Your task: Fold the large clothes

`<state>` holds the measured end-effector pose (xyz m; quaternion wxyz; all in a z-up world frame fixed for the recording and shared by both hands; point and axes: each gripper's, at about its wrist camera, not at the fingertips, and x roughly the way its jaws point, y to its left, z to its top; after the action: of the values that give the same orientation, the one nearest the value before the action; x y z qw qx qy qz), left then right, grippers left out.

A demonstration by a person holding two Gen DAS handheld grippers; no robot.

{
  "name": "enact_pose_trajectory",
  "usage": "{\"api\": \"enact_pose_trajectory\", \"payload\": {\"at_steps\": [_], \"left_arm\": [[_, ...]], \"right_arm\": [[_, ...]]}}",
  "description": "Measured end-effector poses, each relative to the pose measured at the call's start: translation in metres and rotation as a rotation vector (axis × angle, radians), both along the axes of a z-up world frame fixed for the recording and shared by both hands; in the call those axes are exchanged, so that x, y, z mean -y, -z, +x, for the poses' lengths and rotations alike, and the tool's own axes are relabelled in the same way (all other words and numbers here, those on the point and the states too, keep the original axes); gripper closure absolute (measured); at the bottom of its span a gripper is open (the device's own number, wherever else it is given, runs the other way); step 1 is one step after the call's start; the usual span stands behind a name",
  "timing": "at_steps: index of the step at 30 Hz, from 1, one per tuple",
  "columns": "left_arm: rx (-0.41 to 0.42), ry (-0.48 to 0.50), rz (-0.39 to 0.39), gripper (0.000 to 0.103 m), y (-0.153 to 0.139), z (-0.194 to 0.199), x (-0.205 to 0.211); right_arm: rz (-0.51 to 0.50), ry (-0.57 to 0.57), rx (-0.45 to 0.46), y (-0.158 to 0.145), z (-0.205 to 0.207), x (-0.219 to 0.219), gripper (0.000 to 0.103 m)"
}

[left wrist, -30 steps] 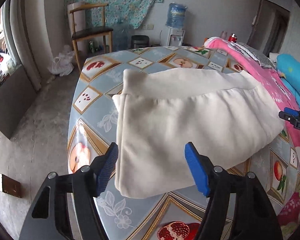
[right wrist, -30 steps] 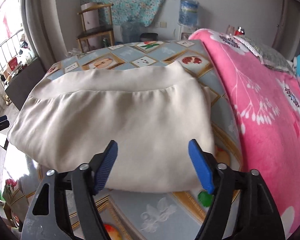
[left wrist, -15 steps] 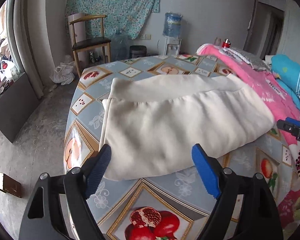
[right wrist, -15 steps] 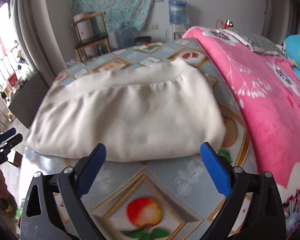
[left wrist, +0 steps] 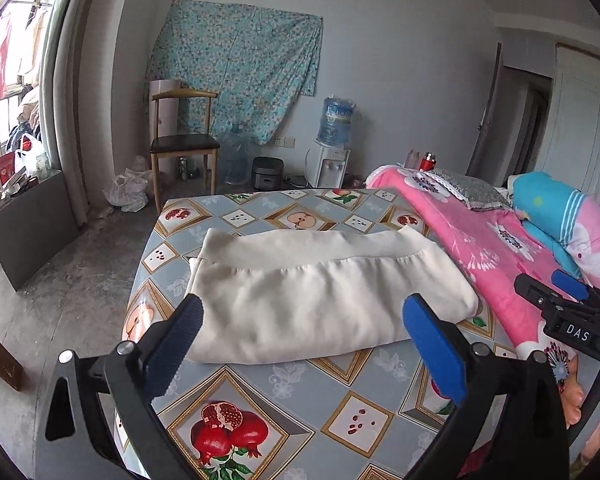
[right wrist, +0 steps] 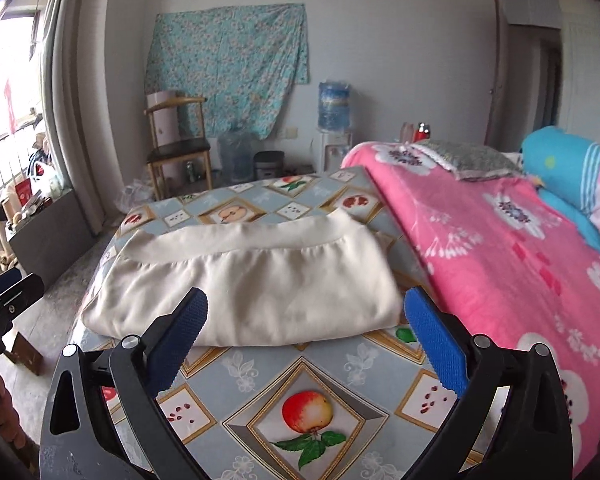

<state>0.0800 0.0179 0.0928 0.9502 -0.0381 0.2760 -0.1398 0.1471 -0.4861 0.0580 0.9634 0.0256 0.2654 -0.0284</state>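
Garment: cream folded garment (left wrist: 324,300) flat on fruit-print table (left wrist: 300,392), waistband at far edge.
Left gripper (left wrist: 300,344): jaws opening wide, nothing between them, clear of the cloth on its near side.
Right gripper (right wrist: 306,340): jaws spread wide, empty, near the garment's near edge.
Right of table: pink blanket (right wrist: 500,248).

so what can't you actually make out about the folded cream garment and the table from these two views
- Cream garment: its underside and how many layers are folded, hidden by its own top layer in both views.
- Its near edge: partly covered by the left gripper, jaws opening, nothing between them, and the right gripper.
- Table: right side hidden under the pink blanket; near edge cut off by the frame.
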Motion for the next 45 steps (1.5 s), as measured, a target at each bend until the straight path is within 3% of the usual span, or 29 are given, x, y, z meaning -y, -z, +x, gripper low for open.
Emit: {"api": "enact_pose_trajectory", "payload": {"at_steps": [5, 10, 15, 21, 30, 45], "left_arm": [[-0.007, -0.123, 0.088, 0.005, -0.001, -0.004, 0.006], [0.007, -0.176, 0.193, 0.005, 0.003, -0.01, 0.022], [-0.025, -0.116, 0.276, 0.005, 0.01, -0.009, 0.039], [-0.149, -0.165, 0.218, 0.005, 0.029, 0.004, 0.037], [-0.282, -0.19, 0.249, 0.005, 0.053, 0.02, 0.041], [-0.366, -0.208, 0.249, 0.005, 0.068, 0.036, 0.034]], "right_arm": [[-0.033, 0.038, 0.003, 0.0, -0.007, -0.002, 0.007], [-0.09, 0.102, -0.006, 0.006, -0.009, -0.008, 0.007], [-0.11, 0.092, -0.021, 0.011, -0.012, -0.014, 0.007], [0.062, 0.017, -0.153, 0.035, -0.002, -0.01, 0.007], [0.023, -0.01, -0.236, 0.053, 0.012, -0.022, 0.007], [0.02, -0.063, -0.34, 0.073, 0.03, -0.039, 0.007]]}}
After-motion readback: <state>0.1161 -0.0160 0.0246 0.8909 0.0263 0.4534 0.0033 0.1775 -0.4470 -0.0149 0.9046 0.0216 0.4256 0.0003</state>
